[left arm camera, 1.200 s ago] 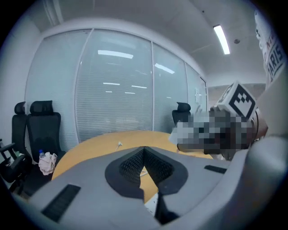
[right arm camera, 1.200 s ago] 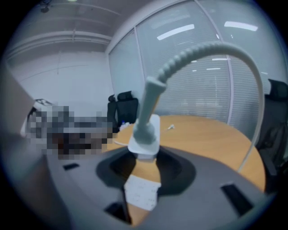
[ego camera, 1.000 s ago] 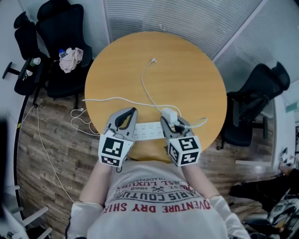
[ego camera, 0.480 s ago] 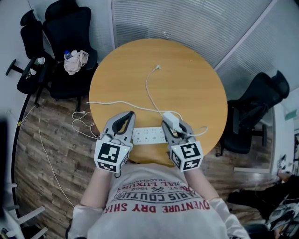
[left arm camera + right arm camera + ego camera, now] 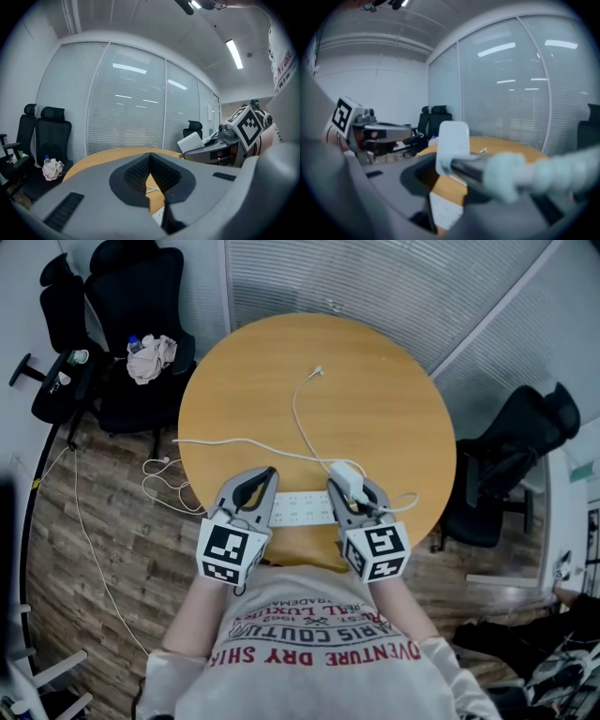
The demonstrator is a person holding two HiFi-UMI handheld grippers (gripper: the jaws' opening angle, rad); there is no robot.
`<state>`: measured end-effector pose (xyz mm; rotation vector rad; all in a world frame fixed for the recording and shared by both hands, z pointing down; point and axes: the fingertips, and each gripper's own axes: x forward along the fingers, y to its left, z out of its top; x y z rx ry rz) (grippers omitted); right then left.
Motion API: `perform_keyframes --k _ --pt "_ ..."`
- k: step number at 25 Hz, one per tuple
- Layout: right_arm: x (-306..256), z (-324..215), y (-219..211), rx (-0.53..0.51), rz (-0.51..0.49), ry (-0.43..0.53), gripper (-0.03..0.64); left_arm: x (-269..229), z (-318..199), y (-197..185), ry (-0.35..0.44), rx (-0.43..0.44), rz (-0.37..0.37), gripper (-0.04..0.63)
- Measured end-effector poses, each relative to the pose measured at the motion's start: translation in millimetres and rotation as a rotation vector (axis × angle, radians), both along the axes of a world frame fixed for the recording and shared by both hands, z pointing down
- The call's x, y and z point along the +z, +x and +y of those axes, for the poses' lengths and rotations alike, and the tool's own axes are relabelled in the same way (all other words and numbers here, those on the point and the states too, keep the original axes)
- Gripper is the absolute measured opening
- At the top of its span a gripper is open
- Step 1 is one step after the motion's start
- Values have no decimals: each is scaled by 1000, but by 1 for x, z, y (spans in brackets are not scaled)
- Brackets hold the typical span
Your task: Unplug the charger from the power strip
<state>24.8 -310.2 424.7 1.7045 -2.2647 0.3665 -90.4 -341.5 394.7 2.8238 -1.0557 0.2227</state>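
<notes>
A white power strip lies near the front edge of the round wooden table. A white charger stands at the strip's right end, and its thin cable runs toward the far side. My right gripper is shut on the charger, which fills the space between its jaws. Whether the prongs sit in the strip is hidden. My left gripper rests over the strip's left end with its jaw tips touching and nothing between them.
A white cord trails off the table's left edge to the wooden floor. Black office chairs stand at the back left, one with a cloth and bottle, and another at the right. Glass walls with blinds close the room.
Both grippers stay where they were on the strip and the charger. Only the head view has shifted a little.
</notes>
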Motion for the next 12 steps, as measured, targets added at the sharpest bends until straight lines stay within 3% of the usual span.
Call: perform_keyframes --k 12 --pt "2 -3 1 12 -15 -12 153 4 0 0 -16 5 -7 34"
